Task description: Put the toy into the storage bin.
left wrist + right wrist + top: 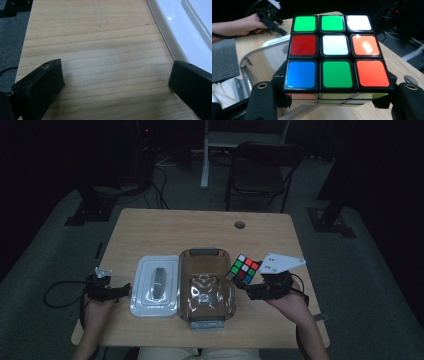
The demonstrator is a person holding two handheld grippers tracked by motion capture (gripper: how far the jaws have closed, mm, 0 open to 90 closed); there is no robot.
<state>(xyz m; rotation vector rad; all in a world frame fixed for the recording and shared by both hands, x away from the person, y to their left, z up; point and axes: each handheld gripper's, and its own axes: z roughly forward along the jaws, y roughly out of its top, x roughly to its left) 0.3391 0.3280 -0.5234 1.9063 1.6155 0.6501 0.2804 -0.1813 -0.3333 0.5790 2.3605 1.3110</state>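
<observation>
A scrambled colour cube [244, 269] hangs just right of a clear plastic box [207, 287], lifted off the wooden table [200, 227]. My right gripper [250, 287] is shut on the cube; in the right gripper view the cube [337, 53] sits between the two black jaws with a mixed green, white, red, orange and blue face toward the camera. The box's white lid [156, 286] lies flat to the left of the box. My left gripper [122, 289] rests at the table's left edge, open, its jaws wide apart over bare wood beside the lid [185, 27].
The clear box [249, 75] stands below and left of the cube in the right gripper view. A round cable hole [240, 225] sits near the table's far edge. A dark chair [260, 170] and a desk leg stand beyond the table.
</observation>
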